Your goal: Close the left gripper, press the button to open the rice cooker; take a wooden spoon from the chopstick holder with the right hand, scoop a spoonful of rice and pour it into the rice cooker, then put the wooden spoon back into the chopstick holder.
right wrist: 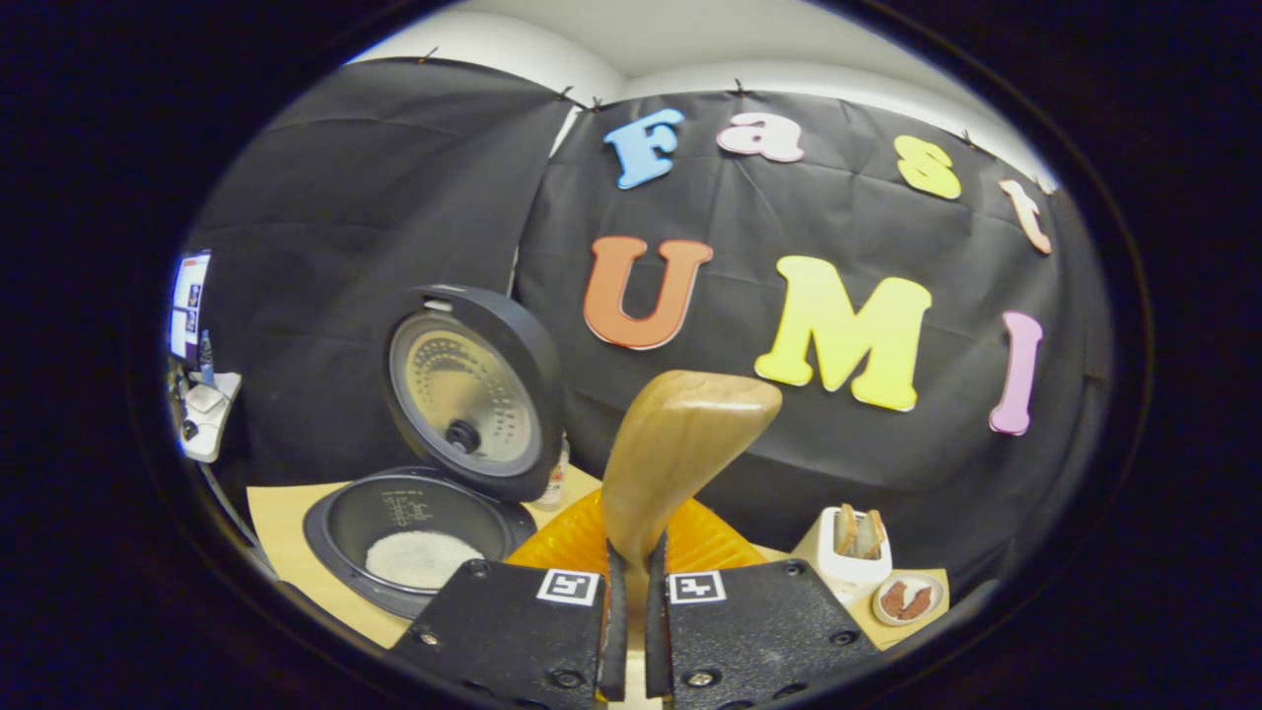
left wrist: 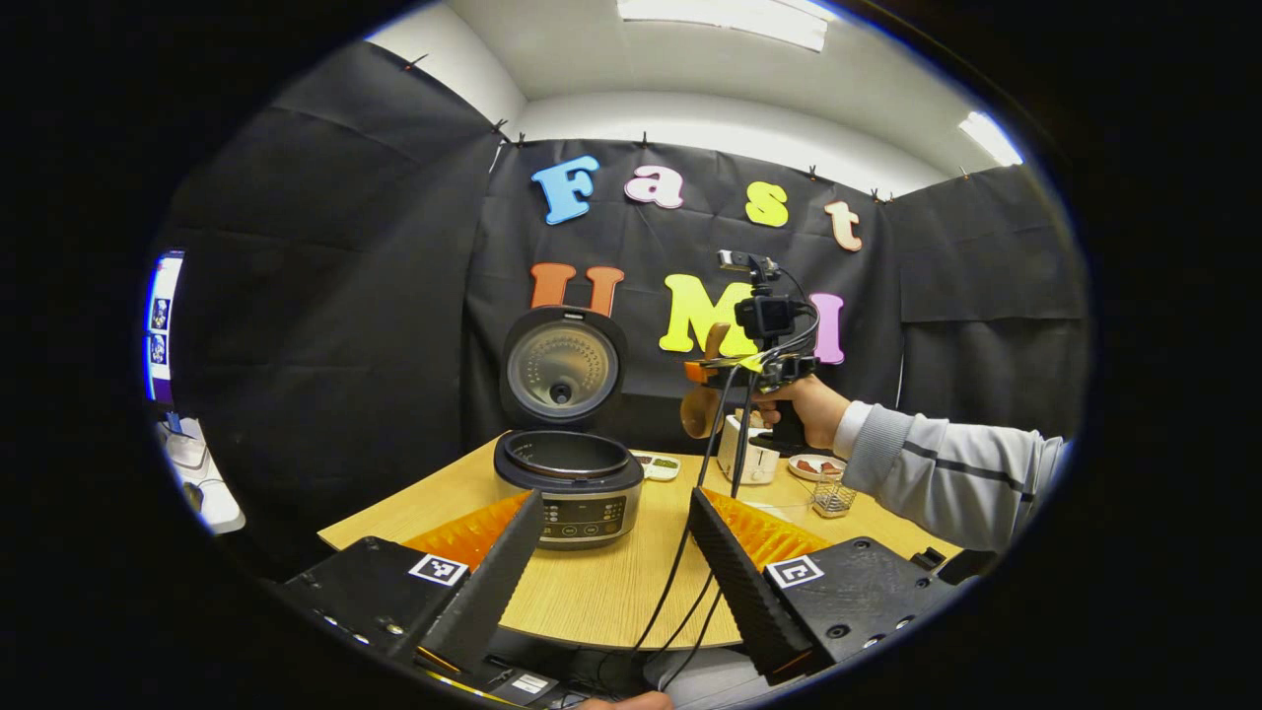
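Right gripper view: the right gripper [right wrist: 631,631] is clamped on the handle of a wooden spoon [right wrist: 680,444], whose bowl stands upright ahead of the fingers with its long axis running up along them. The rice cooker [right wrist: 414,532] sits open below and to the left, its lid [right wrist: 463,394] tipped back, a patch of rice [right wrist: 419,557] lying in the pot. The chopstick holder [right wrist: 856,552] stands low to the right, on the opposite side of the spoon from the cooker, with a small dish [right wrist: 909,598] just beside it. Judging by the rice in the pot, the return to the holder looks like the next move, and the right gripper is much the nearer. In the left gripper view, the left gripper [left wrist: 611,552] hangs with its fingers spread wide and holding nothing, low over the near edge of the wooden table [left wrist: 592,592], facing the cooker. Black cloth walls the booth under a white ceiling.
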